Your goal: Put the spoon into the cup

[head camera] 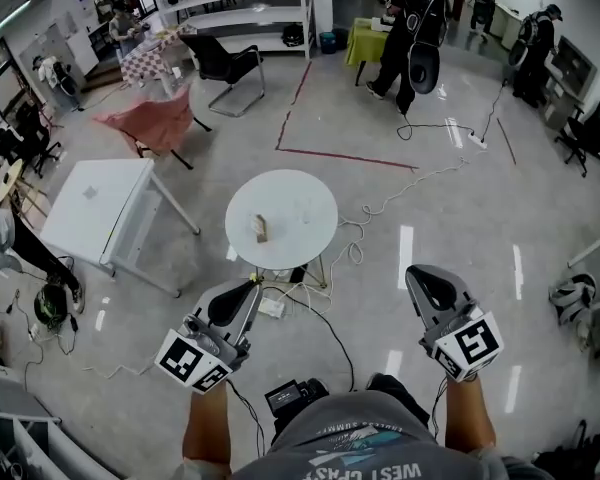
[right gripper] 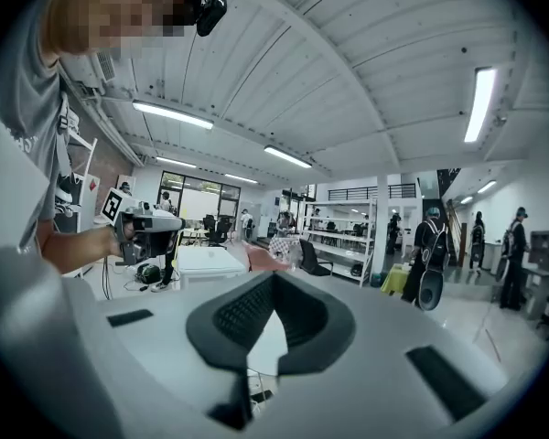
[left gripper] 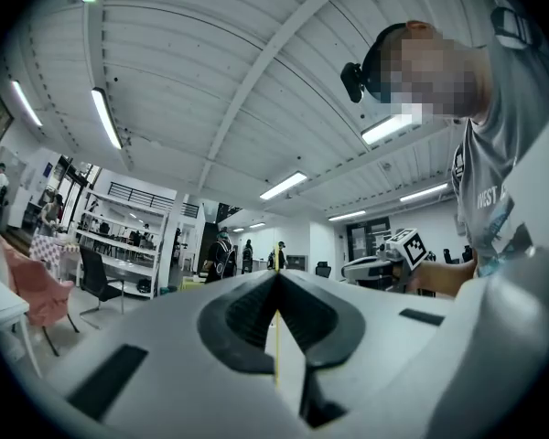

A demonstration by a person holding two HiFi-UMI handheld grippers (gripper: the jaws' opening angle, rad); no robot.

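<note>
Head view: left tongs (head camera: pixel 248 288) and right tongs (head camera: pixel 417 276) are held out over the floor (head camera: pixel 460 198), level with each other and well apart. Both are short of the round bench (head camera: pixel 310 238). One small tan item (head camera: pixel 261 228) stands on the bench, left of centre. It's too small to tell whether it is the spoon, the cup or neither. The rectangular table (head camera: pixel 105 208) is further left.

Left gripper view: left tongs (left gripper: pixel 277 280) are together, tips meeting, only a thin slit along the seam, nothing between them. They point into the room, not at the bench. Right tongs (left gripper: pixel 384 265) show off to the side.

Right gripper view: right tongs (right gripper: pixel 273 278) are together at the tips, holding nothing. A white surface shows through the gap below the tips. Left tongs (right gripper: pixel 151 229) and rectangular table (right gripper: pixel 206 262) are in the background.
</note>
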